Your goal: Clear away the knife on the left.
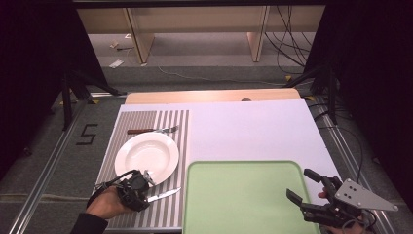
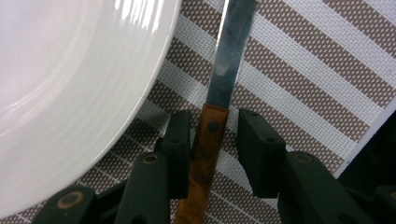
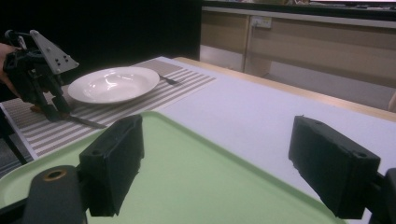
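We straddle the knife (image 2: pixel 208 140) handle with our left gripper (image 2: pixel 212 140), jaws narrowing but not clamped, blade pointing straight ahead

A lab or recording studio set up as a dining spot: the white table (image 1: pixel 253 129) stands on grey carpet among black curtains, with loose cables (image 1: pixel 292 36) on the floor behind it, metal rails (image 1: pixel 46 165) beside it, and a taped number five (image 1: pixel 86 134) at its left
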Demonstrator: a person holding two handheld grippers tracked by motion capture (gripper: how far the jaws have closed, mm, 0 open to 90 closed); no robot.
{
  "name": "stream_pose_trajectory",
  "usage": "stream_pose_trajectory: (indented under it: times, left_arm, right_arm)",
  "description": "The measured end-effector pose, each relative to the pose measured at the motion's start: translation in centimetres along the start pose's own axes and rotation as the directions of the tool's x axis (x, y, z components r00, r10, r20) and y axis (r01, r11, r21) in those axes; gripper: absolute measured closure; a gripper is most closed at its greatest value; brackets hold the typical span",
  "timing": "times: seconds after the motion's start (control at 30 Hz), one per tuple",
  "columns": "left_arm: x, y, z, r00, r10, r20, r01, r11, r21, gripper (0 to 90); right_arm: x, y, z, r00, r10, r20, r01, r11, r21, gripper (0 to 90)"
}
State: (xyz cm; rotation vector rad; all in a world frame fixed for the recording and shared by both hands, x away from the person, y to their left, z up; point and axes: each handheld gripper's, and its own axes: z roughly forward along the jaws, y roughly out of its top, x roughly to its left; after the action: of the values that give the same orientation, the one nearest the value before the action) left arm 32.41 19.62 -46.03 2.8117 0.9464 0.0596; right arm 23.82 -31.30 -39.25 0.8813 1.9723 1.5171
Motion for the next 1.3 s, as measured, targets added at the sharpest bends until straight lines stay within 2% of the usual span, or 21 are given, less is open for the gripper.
stream_pose_trajectory:
  times: [0.07,0.13,0.27,0.33,0.47,0.57,0.7,0.73,0.83,0.97,1.0,1.03,1.07,1.13,1.17,1.3]
  left_arm:
    - [0.1,0.1,0.0,0.9999,0.014,0.0,-0.014,0.9998,0.016,69.2]
    - [0.1,0.1,0.0,0.9997,0.023,0.003,-0.023,0.9995,0.021,76.0]
    - [0.0,0.2,-0.1,0.9993,0.036,0.001,-0.036,0.9989,0.028,76.9]
    - [0.0,0.2,-0.2,0.9996,0.027,0.012,-0.028,0.9993,0.025,76.9]
    - [-0.2,0.1,-0.7,0.9995,0.017,0.026,-0.016,0.9998,-0.01,77.1]
    - [-0.3,0.2,-1.1,0.9994,0.016,0.031,-0.016,0.9997,-0.018,77.2]
    - [-0.8,0.6,-2.3,0.9979,0.001,0.064,0.004,0.9963,-0.086,77.1]
    - [-0.8,0.6,-2.3,0.9979,0.001,0.064,0.004,0.9963,-0.086,77.1]
    - [-1.6,1.3,-3.1,0.9941,0.009,0.108,0.007,0.9884,-0.152,77.1]
    - [-2.5,2.2,-3.6,0.9954,-0.001,0.096,0.019,0.9826,-0.185,77.1]
    - [-2.8,2.5,-3.9,0.9952,0.001,0.098,0.019,0.9793,-0.201,77.1]
    - [-3.2,3.0,-4.3,0.9934,0.005,0.115,0.023,0.9705,-0.24,77.1]
    - [-3.4,3.3,-4.5,0.9926,0.0,0.121,0.031,0.9674,-0.252,77.1]
    - [-3.7,3.9,-4.7,0.9901,0.007,0.14,0.031,0.9639,-0.265,77.1]
    - [-3.9,4.2,-4.8,0.9906,0.008,0.137,0.03,0.9611,-0.275,77.1]
    - [-4.5,5.2,-4.9,0.9896,0.033,0.14,0.008,0.9603,-0.279,77.1]
  right_arm:
    - [0.0,0.0,0.0,1.0,-0.002,-0.002,0.002,1.0,0.006,19.2]
    - [0.0,0.0,0.0,1.0,-0.002,-0.001,0.002,1.0,0.005,19.2]
    - [0.0,0.0,0.0,1.0,-0.005,0.0,0.005,1.0,0.004,19.3]
    - [0.0,0.0,0.0,1.0,-0.005,-0.001,0.005,1.0,0.004,19.3]
    - [0.0,0.0,0.0,1.0,-0.004,0.002,0.004,1.0,0.004,19.3]
    - [0.0,0.0,0.0,1.0,-0.004,0.002,0.004,1.0,0.006,19.3]
    - [0.0,0.0,0.0,1.0,-0.005,0.001,0.005,1.0,0.007,19.4]
    - [0.0,0.0,0.0,1.0,-0.005,0.001,0.005,1.0,0.007,19.4]
    - [0.0,0.0,0.0,1.0,-0.003,0.0,0.003,1.0,0.007,19.3]
    - [0.0,0.0,0.0,1.0,-0.005,0.001,0.005,1.0,0.004,19.3]
    - [0.0,0.0,0.0,1.0,-0.004,0.001,0.004,1.0,0.004,19.3]
    - [0.0,0.0,0.0,1.0,-0.005,0.002,0.005,1.0,0.004,19.3]
    - [0.0,0.0,0.0,1.0,-0.005,0.001,0.005,1.0,0.005,19.3]
    - [0.0,0.0,0.0,1.0,-0.007,0.001,0.007,1.0,0.002,19.3]
    - [0.0,0.0,0.0,1.0,-0.007,0.001,0.007,1.0,0.002,19.3]
    - [0.0,0.0,0.0,1.0,-0.005,0.002,0.005,1.0,-0.001,19.4]
